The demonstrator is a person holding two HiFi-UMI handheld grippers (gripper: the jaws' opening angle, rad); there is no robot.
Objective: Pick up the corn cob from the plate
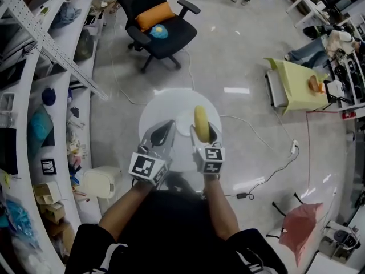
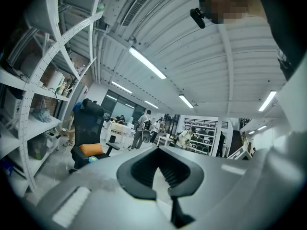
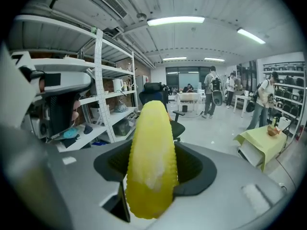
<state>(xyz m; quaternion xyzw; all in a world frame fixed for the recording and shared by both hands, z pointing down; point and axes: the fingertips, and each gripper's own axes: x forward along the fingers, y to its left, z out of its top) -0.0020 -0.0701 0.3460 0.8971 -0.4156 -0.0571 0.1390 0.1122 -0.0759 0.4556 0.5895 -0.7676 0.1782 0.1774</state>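
A yellow corn cob (image 1: 201, 122) stands lengthwise between the jaws of my right gripper (image 1: 203, 132), which is shut on it above the small round white table (image 1: 157, 114). In the right gripper view the corn cob (image 3: 151, 147) fills the middle of the right gripper (image 3: 153, 172) and sticks out past the jaws. A small white plate (image 1: 184, 125) lies on the table just left of the cob. My left gripper (image 1: 162, 133) hovers over the table's near left part. In its own view the left gripper (image 2: 160, 170) holds nothing, with a narrow gap between the dark pads.
A black office chair (image 1: 161, 27) with an orange cushion stands beyond the table. White shelving (image 1: 34, 90) runs along the left. A yellow-green draped stand (image 1: 297, 83) is at the right, a pink bag (image 1: 300, 224) lower right, a white box (image 1: 102, 181) near left. Cables cross the floor.
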